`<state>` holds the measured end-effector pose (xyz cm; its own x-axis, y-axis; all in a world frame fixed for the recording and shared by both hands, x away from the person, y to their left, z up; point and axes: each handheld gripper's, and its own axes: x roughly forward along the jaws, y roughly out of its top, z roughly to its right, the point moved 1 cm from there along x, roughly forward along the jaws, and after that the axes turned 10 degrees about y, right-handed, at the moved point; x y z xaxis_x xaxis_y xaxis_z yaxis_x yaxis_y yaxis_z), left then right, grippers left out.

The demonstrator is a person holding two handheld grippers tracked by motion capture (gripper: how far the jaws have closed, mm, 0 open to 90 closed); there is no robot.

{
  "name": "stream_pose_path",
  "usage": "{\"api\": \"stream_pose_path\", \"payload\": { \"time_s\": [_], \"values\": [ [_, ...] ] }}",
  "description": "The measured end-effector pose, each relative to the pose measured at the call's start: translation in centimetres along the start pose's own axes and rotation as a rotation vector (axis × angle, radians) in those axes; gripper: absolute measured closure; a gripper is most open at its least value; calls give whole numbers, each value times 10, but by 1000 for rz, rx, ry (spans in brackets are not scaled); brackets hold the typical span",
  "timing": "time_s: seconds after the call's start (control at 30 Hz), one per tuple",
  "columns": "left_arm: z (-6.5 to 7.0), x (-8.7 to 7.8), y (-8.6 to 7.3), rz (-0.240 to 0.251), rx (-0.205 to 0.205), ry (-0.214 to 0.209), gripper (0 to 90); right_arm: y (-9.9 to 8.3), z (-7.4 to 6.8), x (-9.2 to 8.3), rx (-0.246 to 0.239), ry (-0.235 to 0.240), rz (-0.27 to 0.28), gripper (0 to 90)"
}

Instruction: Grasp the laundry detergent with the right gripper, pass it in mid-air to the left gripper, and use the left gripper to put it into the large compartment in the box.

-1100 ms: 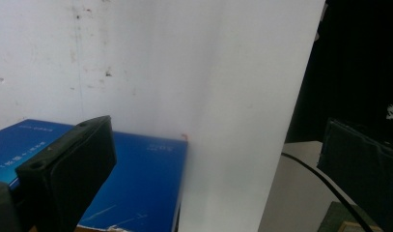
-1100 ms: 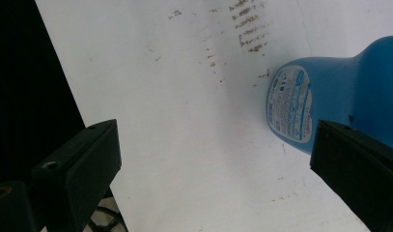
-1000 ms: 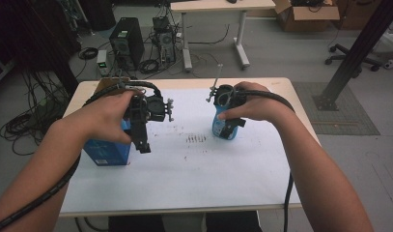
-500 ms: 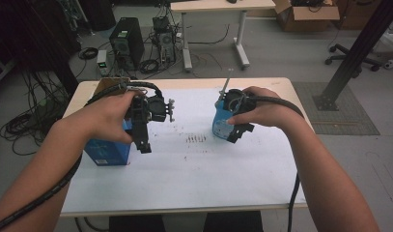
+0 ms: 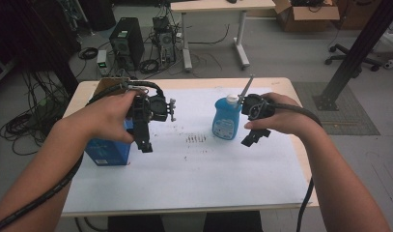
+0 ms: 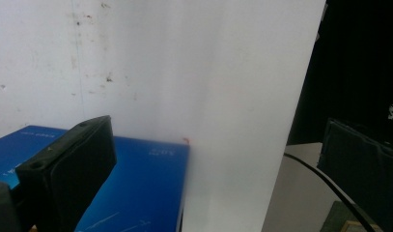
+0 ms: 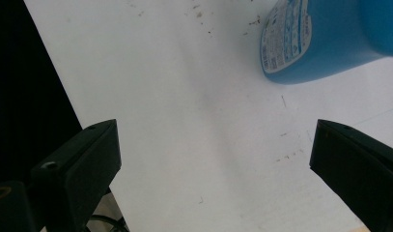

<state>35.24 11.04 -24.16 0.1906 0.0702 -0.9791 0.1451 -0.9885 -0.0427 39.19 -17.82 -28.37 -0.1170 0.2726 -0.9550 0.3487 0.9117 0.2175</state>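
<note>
**Hand-held grippers hover open over box and bottle**

Left hand-held gripper (image 5: 145, 140) hangs above the white sheet (image 5: 194, 164) that covers the tabletop (image 5: 286, 89), its jaws pointing down and toward the person. In the left gripper view the two jaws stand wide apart with nothing between them; the left jaw overlaps a blue box (image 6: 136, 188) lying below it, and the right jaw sits off the sheet's edge against a dark background.

The box (image 5: 107, 152) rests on the left part of the sheet, just beside and partly under the left hand (image 5: 105, 118).

The right hand-held gripper (image 5: 254, 135) is held just right of a blue bottle (image 5: 226, 118) with a white cap, which stands upright near the middle of the sheet. Its jaws are spread wide as well, as the right gripper view shows: bare, speckled sheet lies between them, and the bottle (image 7: 324, 38) sits beyond the jaws at the upper right, apart from both.

Small dark marks (image 5: 196, 139) dot the sheet between box and bottle. A cable (image 5: 305, 203) trails from the right hand-held gripper along the forearm.
</note>
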Motion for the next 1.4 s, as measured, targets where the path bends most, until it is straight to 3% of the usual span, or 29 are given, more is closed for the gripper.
{"api": "stream_pose_path", "payload": {
  "time_s": [0.37, 0.47, 0.83, 1.13, 1.4],
  "values": [
    [0, 3, -2, -3, 1, -3, 2, -24, 23, 15, 48, 10, 61, 44],
    [0, 3, -3, -6, -8, 3, 2, -31, 30, 20, 45, -11, 100, 44],
    [0, 1, -3, -7, -7, 5, 2, -51, 53, 34, 74, -18, 217, 44],
    [1, 1, -3, -13, -6, 4, 2, -56, 66, 46, 85, -7, 307, 42],
    [1, 2, -5, -12, -4, 0, 2, -54, 75, 55, 62, -12, 401, 38]
  ]
}}
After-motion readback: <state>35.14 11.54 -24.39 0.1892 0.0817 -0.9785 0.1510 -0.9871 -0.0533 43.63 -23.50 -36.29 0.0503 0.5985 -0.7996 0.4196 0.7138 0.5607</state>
